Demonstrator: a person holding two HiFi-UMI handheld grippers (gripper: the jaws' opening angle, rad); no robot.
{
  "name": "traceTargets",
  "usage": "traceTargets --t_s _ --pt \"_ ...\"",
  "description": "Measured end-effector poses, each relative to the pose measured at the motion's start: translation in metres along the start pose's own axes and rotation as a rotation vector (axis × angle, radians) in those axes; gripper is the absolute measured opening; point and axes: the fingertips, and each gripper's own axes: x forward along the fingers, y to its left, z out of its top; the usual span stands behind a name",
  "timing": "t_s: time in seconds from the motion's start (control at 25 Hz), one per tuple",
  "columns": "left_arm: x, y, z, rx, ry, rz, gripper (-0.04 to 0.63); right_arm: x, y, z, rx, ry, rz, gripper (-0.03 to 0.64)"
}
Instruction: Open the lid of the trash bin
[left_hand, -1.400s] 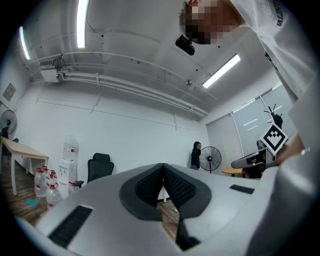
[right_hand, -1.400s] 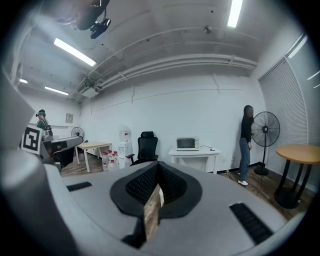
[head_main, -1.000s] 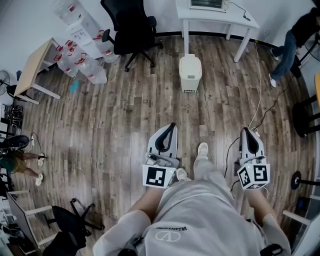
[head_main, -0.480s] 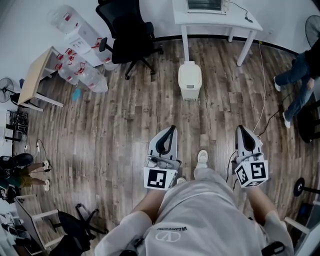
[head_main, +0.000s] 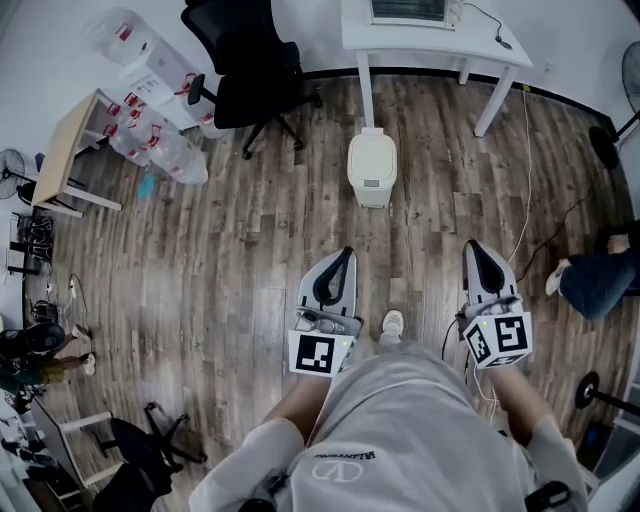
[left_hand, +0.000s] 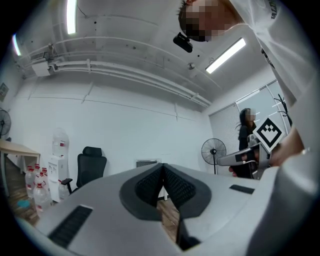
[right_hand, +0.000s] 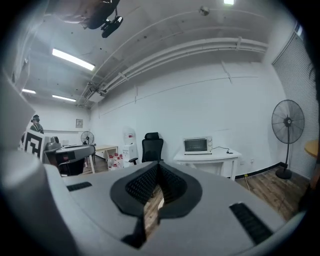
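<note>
The cream trash bin (head_main: 371, 168) stands on the wood floor just in front of a white table, its lid down. Both grippers are held low near the person's waist, well short of the bin. My left gripper (head_main: 346, 253) points toward the bin with its jaws pressed together and nothing between them; the left gripper view (left_hand: 162, 167) shows the same. My right gripper (head_main: 471, 246) is off to the bin's right, also shut and empty, as the right gripper view (right_hand: 159, 165) confirms. The bin does not show in either gripper view.
A black office chair (head_main: 255, 75) stands left of the bin, with the white table (head_main: 480, 38) and its microwave (head_main: 405, 10) behind. Water bottles (head_main: 150, 140) and a wooden desk (head_main: 65, 150) sit at far left. A cable (head_main: 525, 200) runs along the floor; another person (head_main: 600, 275) is at the right edge.
The head view has shifted, so the bin sits slightly lower and further left. The other person has walked from the upper right down to the right edge. Both grippers stay shut.
</note>
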Motion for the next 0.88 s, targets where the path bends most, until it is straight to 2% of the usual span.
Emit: traceTargets --t_s 0.48,0.88 --pt "0.069 0.039 -0.032 -0.042 0.043 0.004 -0.002 0.091 -0.005 -0.017 0.007 0.073 0.06 0.015" --pt "0.165 0.105 -0.068 -0.063 0.073 -0.055 -0.002 0.204 -0.026 -0.01 0.001 0.101 0.018 0.015"
